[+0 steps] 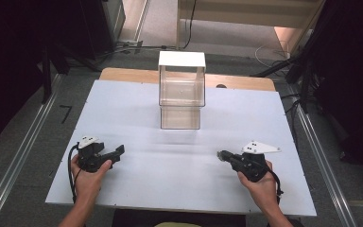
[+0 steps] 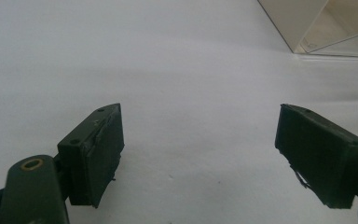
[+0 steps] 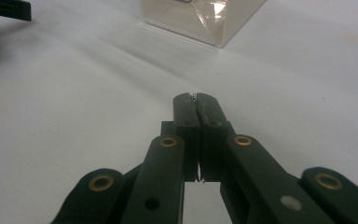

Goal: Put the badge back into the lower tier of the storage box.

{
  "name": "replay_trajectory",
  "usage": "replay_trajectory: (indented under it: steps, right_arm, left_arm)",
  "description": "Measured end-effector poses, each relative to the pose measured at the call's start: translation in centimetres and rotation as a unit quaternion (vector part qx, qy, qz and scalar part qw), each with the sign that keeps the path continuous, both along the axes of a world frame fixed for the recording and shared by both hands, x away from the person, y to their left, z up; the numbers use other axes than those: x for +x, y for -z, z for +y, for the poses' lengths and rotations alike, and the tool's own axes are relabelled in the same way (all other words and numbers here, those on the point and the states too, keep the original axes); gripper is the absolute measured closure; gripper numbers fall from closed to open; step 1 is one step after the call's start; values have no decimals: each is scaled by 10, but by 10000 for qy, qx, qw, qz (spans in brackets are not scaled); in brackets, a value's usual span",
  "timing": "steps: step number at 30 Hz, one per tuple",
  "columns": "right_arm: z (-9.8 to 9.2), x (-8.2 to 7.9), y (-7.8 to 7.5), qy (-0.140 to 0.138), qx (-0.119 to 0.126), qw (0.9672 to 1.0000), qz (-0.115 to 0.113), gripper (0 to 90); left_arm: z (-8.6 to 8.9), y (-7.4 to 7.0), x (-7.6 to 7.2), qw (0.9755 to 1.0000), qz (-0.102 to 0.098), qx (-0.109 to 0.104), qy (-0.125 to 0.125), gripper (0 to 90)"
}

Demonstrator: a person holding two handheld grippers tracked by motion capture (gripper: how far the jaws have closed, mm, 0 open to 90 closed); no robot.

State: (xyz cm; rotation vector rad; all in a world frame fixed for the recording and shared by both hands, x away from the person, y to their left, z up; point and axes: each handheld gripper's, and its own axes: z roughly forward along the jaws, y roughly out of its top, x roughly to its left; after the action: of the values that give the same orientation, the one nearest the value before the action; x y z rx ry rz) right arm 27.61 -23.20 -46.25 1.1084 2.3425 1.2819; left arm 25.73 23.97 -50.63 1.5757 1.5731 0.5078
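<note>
- Standing well ahead of both tools, roughly midway between them, the clear box [image 1: 181, 90] sat on the white bench [image 1: 137, 184] toward its far edge; it looked like two transparent compartments, the upper one capped by a white lid [image 1: 181, 59] and set back above the lower one.
- Nothing could be made out inside either compartment, and the walls gave off reflections that made the interior hard to read.
- The left tool [image 1: 115, 155] rested low over the near-left part of the bench with its jaws spread wide and nothing between them; the left gripper view had the box's corner [image 2: 307, 28] far off to the upper right of the jaws.
- The right tool [image 1: 221, 154] lay near the bench at the near-right, its jaws pressed together on nothing; the box [image 3: 200, 18] was ahead of it and slightly left.
- The person's left hand [image 1: 89, 177] and right hand [image 1: 260, 182] held the tools from behind, well apart from each other.
- Judged risks: the box seemed light and top-heavy, so a one-sided push could slide or tip it toward the far edge; the glossy walls might slip from the pads; the right tool, kept closed, would only nudge the box rather than take hold.
</note>
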Motion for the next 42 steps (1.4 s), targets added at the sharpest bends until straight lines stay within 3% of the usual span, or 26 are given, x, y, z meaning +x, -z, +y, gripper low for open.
replay_trajectory:
  steps: [42]
  right_arm:
    - [30, 22, -19, -154, 264, 9993, -210, 860]
  left_arm:
    - [0, -1, -1, 10000, -36, 10, 13, 158]
